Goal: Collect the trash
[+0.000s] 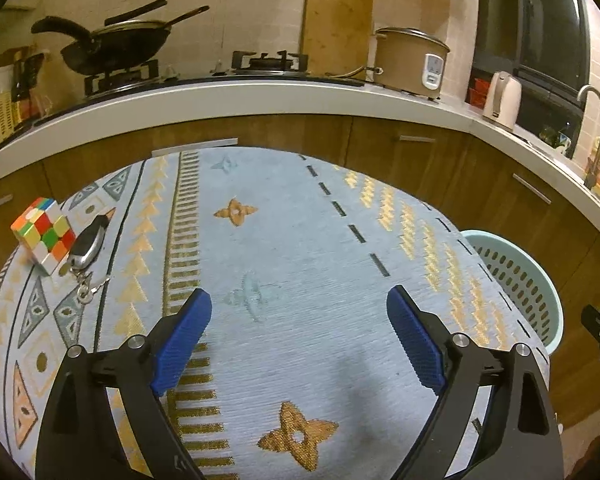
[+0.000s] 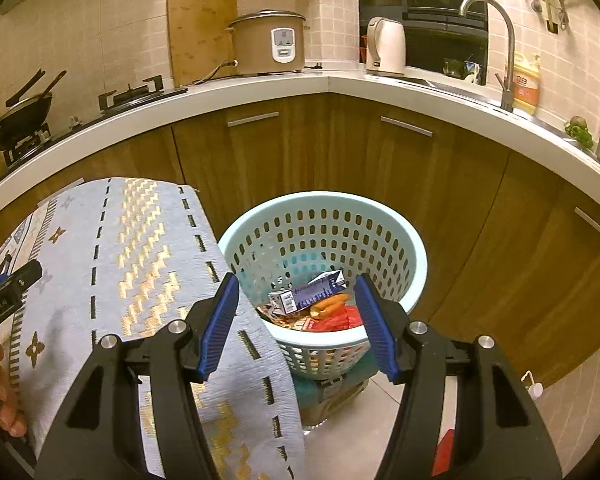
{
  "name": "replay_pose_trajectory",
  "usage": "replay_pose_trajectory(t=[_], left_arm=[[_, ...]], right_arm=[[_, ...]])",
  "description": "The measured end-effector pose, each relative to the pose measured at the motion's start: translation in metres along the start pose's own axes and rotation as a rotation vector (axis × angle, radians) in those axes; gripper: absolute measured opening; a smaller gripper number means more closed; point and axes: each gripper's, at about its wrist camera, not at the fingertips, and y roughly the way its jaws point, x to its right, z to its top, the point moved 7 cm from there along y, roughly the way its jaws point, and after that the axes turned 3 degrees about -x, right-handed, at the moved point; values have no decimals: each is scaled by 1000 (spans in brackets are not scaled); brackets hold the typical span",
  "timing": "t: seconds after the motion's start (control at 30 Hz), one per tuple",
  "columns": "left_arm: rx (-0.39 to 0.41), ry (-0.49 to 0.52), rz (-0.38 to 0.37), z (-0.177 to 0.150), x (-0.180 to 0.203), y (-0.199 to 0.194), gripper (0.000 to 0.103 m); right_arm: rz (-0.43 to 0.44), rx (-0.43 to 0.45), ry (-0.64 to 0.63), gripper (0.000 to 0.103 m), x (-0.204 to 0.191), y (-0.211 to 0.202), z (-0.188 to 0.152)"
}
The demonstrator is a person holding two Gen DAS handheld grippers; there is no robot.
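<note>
While both tongs (image 1: 299, 312) (image 2: 296, 304) gape empty: pale-green perforated basket (image 2: 416, 256) of crumpled wrappers, blue carton (image 2: 312, 294).

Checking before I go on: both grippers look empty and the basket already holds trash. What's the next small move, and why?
Probably pull both grippers back and stop. The left gripper and right gripper are open and empty, wrappers and a carton lie in the basket, and the cloth shows only a puzzle cube and a car key, which aren't trash.
</note>
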Motion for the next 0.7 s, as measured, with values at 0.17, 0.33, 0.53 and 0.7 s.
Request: replay_pose_trajectory(t=[0.17,0.33,0.53,0.7], left_arm=[[-13,29,26,0,5,2,89],[-64,88,-1,11,33,-3,89],[-46,166,-51,35,73,11,89],[-33,152,-49,25,77,19,89]], right_arm=[[-31,-8,10,57,10,4,1],[-59,2,19,57,17,3,14],[-86,-13,40,60,28,9,32],[-80,-30,75,60,38,21,35]])
